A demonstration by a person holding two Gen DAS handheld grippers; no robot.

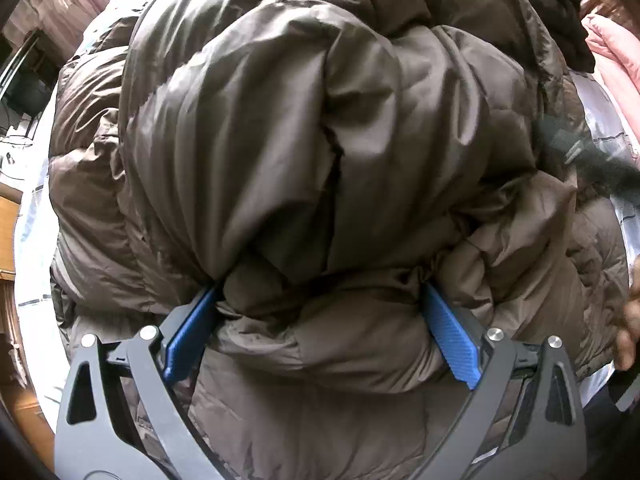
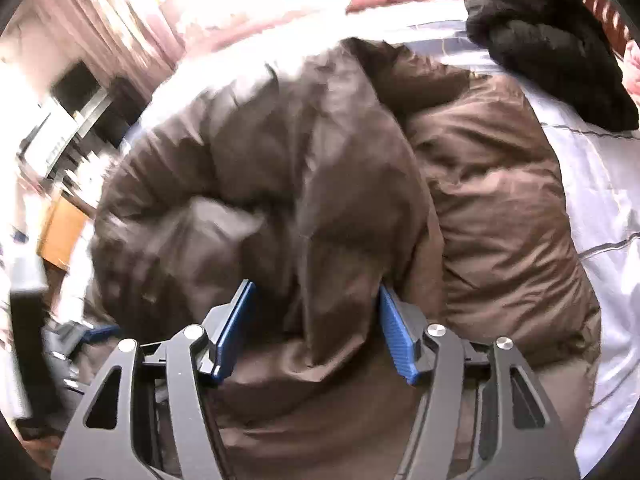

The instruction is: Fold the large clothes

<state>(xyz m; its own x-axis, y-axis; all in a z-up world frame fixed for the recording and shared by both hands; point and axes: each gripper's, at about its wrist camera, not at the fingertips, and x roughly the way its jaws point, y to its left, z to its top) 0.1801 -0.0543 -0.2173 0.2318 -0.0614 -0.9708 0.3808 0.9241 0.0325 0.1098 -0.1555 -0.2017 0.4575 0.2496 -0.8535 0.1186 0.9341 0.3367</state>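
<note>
The big brown puffy coat [image 1: 320,140] is lying bunched on the bed [image 2: 600,200]. Your left tongs [image 1: 320,328] are squeezing a fat roll of it. Your right tongs [image 2: 316,328] are sitting loose around another fold. Keep pressing the air out as you're folding.

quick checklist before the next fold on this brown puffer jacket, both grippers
1. Left gripper has a bulge of the brown puffer jacket between its pads: ok.
2. Right gripper has jacket fabric between its pads: ok; whether they press firmly, cannot tell.
3. Jacket lies on the white bed sheet, not hanging over the edge: ok on the visible side.
4. Black garment lies clear of the jacket: cannot tell; it touches or overlaps the far corner.
5. Jacket flat and smooth: not ok, bunched and puffy.
6. Right wrist view sharp: not ok, blurred.
</note>
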